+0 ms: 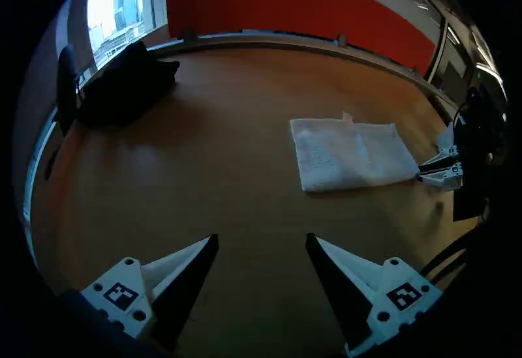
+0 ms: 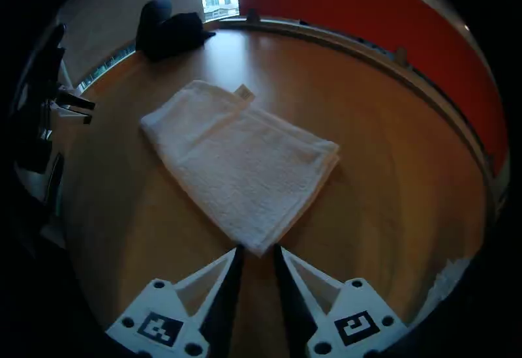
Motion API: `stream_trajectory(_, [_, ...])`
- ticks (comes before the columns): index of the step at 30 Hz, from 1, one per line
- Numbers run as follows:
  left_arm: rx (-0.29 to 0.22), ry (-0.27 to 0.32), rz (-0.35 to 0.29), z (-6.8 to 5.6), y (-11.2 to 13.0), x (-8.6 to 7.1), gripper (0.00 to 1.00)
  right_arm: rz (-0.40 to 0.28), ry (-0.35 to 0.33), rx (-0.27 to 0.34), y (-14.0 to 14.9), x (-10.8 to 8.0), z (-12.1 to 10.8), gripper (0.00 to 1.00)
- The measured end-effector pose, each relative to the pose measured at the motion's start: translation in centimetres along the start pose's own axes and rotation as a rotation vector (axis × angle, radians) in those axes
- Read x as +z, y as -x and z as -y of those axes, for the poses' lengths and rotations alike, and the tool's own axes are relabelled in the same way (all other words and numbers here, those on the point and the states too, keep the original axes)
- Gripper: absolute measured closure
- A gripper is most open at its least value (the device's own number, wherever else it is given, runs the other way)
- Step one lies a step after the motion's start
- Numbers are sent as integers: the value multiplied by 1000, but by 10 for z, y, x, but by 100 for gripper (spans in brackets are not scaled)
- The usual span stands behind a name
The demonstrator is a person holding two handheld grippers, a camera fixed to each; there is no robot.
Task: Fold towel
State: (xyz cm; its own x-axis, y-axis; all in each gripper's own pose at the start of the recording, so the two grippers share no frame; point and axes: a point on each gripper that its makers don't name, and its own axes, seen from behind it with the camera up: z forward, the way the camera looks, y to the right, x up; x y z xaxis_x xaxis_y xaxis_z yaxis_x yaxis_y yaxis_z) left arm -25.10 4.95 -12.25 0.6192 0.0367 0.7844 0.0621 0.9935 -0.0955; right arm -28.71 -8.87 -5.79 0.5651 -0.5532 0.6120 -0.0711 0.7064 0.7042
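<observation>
A white towel (image 1: 349, 152) lies folded and flat on the wooden table (image 1: 215, 162), right of centre in the left gripper view. My left gripper (image 1: 261, 237) hovers well short of it, open wide with nothing between its fingers. In the right gripper view the towel (image 2: 241, 162) spreads out just ahead, a small tag at its far edge. My right gripper (image 2: 258, 248) is narrowly open, the towel's near corner lying between its tips without being pinched. The right gripper (image 1: 444, 167) also appears at the towel's right corner in the left gripper view.
A black bag (image 1: 127, 84) sits at the table's far left corner, also seen as the bag (image 2: 173, 32) near the window. A red panel (image 1: 293, 12) runs along the table's far edge. A dark chair (image 1: 65, 77) stands beyond the left edge.
</observation>
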Motion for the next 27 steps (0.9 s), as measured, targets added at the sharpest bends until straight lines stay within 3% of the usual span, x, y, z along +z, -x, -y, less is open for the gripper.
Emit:
stream_trajectory(6, [1,2,-1,0,-1,0,0,-6,8,-1,0,0,0,91])
stream_trajectory(8, [1,2,0,0,-1,0,0,-11,10,3,-1,-1,0,94])
stream_trajectory(17, [2,7,-2,-2,-3,1,0,-36,26,8,-10,-8,1,95])
stream_trajectory(27, [-3,6,-14,0,-9,1,0,-104,45,-18,-47,-27,1,95])
